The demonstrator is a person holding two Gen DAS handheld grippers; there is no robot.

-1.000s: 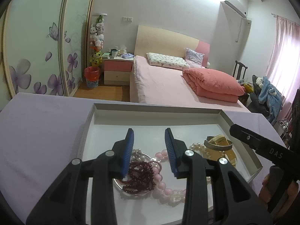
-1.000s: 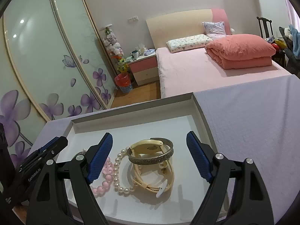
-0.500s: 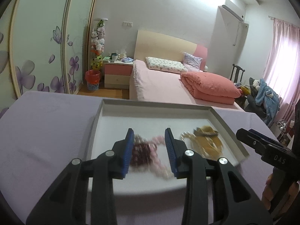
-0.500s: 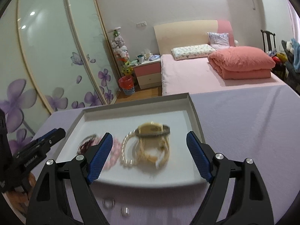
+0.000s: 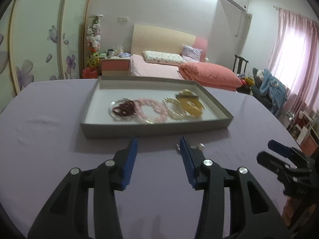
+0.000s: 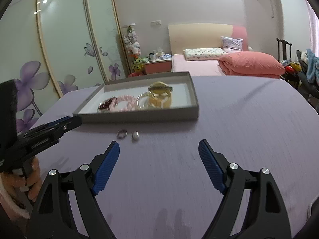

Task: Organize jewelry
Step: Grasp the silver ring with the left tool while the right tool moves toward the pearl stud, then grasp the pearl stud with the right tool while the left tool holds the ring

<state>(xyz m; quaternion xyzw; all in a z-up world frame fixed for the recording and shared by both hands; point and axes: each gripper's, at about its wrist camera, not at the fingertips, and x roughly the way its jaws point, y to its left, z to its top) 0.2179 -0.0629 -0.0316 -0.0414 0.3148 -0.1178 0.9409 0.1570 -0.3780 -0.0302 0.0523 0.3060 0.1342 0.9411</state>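
Note:
A grey tray [image 5: 155, 129] on the purple table holds a dark red bead bracelet [image 5: 123, 108], a pink bead strand [image 5: 151, 109], a pearl strand [image 5: 171, 107] and yellow bangles [image 5: 191, 103]. My left gripper [image 5: 158, 141] hovers over the cloth just short of the tray's front wall; its jaws are opening with nothing between them. In the right wrist view a silver ring [image 6: 122, 133] and a pearl piece [image 6: 136, 136] lie on the cloth before the tray [image 6: 139, 117]. My right gripper [image 6: 159, 145] stands wide open and bare, just behind and right of them.
The purple tablecloth [image 6: 229, 123] stretches wide to the right of the tray. A hand [image 6: 31, 171] holds the left gripper [image 6: 67, 123] at the left edge. Beyond the table are a pink bed [image 5: 159, 69], a nightstand and flowered wardrobe doors [image 6: 59, 49].
Both grippers have drawn back from above the tray to the cloth in front of it. The left jaws have widened. The ring and pearl piece have come into view.

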